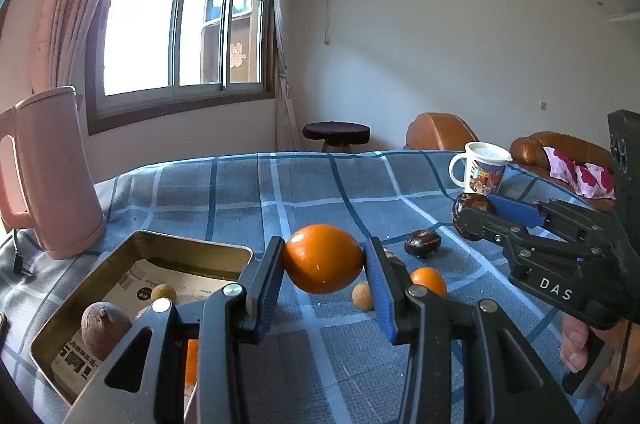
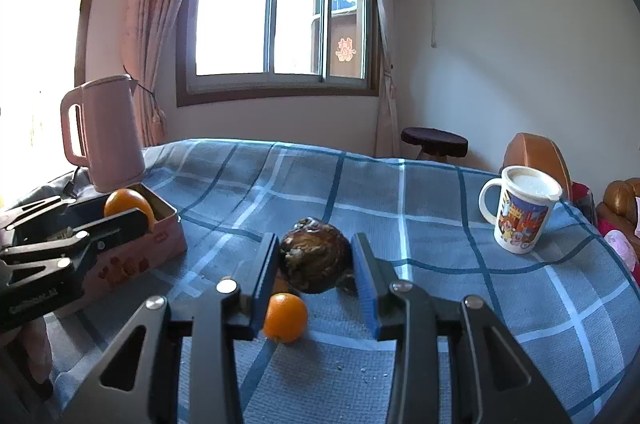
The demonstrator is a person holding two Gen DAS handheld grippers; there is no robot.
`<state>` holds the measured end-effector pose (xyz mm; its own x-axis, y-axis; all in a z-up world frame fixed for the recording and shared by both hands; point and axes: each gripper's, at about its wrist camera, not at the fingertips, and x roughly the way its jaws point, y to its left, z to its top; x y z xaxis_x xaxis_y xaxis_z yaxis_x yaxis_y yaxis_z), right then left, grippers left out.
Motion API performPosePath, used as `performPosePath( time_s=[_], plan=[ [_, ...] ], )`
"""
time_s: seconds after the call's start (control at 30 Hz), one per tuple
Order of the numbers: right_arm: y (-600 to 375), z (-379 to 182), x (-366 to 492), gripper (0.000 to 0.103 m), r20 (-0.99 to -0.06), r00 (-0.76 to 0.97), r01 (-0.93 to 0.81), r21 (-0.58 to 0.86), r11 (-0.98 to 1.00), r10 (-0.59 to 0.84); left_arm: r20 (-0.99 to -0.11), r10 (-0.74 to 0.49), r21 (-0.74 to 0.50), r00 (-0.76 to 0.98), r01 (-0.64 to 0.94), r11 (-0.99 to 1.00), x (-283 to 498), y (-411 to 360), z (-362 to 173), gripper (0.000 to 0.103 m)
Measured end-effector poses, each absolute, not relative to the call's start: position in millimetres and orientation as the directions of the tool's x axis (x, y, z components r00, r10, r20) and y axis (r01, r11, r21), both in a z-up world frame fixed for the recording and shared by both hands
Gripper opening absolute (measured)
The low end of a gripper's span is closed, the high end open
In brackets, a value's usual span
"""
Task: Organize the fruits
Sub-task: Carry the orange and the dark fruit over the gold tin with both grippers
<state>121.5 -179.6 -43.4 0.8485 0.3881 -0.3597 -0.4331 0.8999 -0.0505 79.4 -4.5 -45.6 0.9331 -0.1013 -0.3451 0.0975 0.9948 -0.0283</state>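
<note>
My left gripper (image 1: pixel 323 260) is shut on a large orange (image 1: pixel 322 258) and holds it above the blue plaid cloth, just right of the metal tin (image 1: pixel 60 328). The tin holds a brown fruit (image 1: pixel 105 326) and a small tan fruit (image 1: pixel 164 292). My right gripper (image 2: pixel 316 256) is shut on a dark brown wrinkled fruit (image 2: pixel 314 255), held above the cloth; it also shows in the left wrist view (image 1: pixel 474 214). On the cloth lie a small orange (image 2: pixel 285 316), another dark fruit (image 1: pixel 422 243) and a small tan fruit (image 1: pixel 362 296).
A pink kettle (image 1: pixel 56 175) stands behind the tin at the left. A printed white mug (image 2: pixel 520 209) stands at the far right of the table. A stool (image 1: pixel 336 133) and brown sofa (image 1: pixel 560 149) are beyond the table's far edge.
</note>
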Motion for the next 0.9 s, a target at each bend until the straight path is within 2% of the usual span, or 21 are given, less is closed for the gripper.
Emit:
performPosePath(
  time_s=[0.9],
  plan=[
    [-179.6,-37.5,94.4,0.04,-0.264,0.882,-0.427,-0.091,0.9,0.391,-0.276,-0.069,-0.008,0.959,0.07,0.998,67.0,-5.3,-42.1,0.042]
  ],
)
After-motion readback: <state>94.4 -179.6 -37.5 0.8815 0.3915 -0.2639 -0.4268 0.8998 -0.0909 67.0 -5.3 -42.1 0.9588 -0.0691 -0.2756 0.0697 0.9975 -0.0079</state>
